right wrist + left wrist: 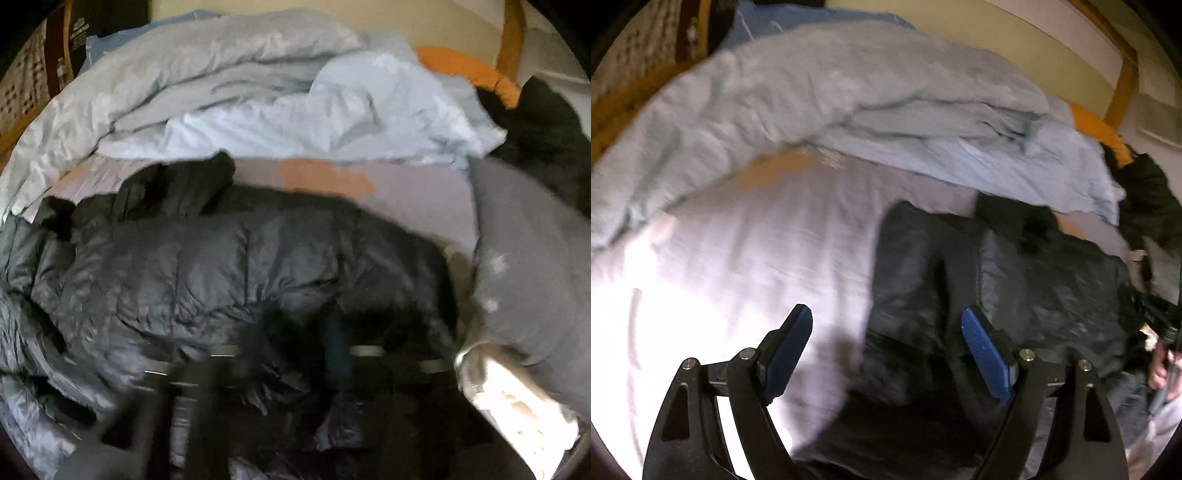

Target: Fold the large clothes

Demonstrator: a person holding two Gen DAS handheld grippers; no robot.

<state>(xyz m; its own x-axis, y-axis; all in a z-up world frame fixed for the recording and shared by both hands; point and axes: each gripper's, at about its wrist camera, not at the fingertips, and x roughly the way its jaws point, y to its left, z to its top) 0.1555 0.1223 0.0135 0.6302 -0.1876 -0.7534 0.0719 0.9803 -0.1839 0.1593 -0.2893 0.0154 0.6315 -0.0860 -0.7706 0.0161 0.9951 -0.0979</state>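
Note:
A large dark puffer jacket (1015,280) lies spread on a bed with a pale lilac sheet (757,258). My left gripper (886,328) is open and empty, its blue pads (986,350) wide apart above the jacket's left edge. In the right wrist view the jacket (221,266) fills the middle. My right gripper (291,354) is a dark motion-blurred shape low over the jacket, and I cannot tell how its jaws stand.
A crumpled light blue duvet (849,99) is heaped across the far side of the bed. A grey garment (524,266) lies to the right of the jacket, and more dark clothes (546,125) sit at the far right. An orange wooden bed frame (1123,85) runs behind.

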